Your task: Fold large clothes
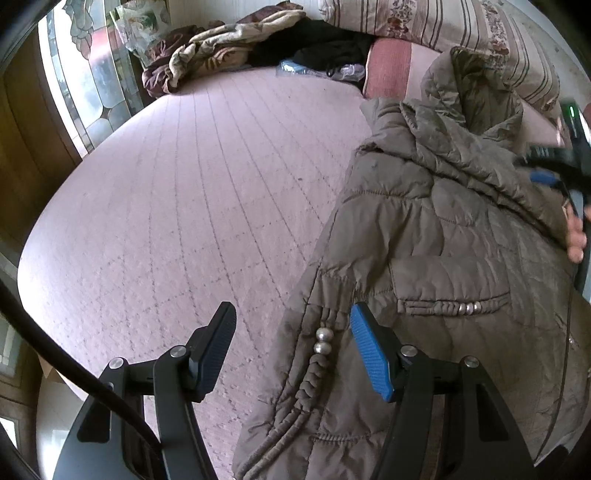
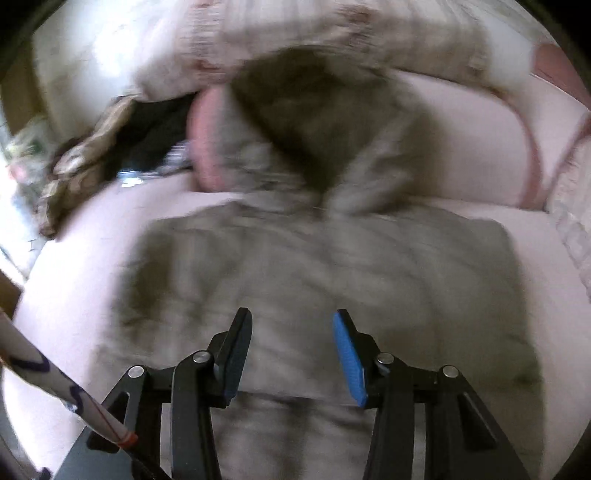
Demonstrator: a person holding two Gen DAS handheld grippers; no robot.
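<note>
An olive-brown puffer jacket (image 1: 454, 258) lies on the pink quilted bed cover (image 1: 192, 206), its hood toward the pillows. My left gripper (image 1: 293, 343) is open low over the jacket's left edge. Its blue pad (image 1: 369, 354) is over the fabric and its black finger (image 1: 216, 350) over the bare cover, neither pressing. In the blurred right wrist view the jacket (image 2: 314, 273) is spread flat with its hood (image 2: 314, 122) raised. My right gripper (image 2: 291, 354) hangs open above the jacket's lower middle with nothing between its fingers. It also shows blurred at the left wrist view's right edge, the right gripper (image 1: 554, 173), with a hand (image 1: 576, 236).
Striped floral pillows (image 1: 443, 22) and a pink bolster (image 1: 391, 70) line the bed's head. A crumpled patterned blanket (image 1: 207, 51), black clothing (image 1: 317, 44) and a plastic bag (image 1: 317, 70) lie at the far corner. A stained-glass window (image 1: 85, 74) is at the left.
</note>
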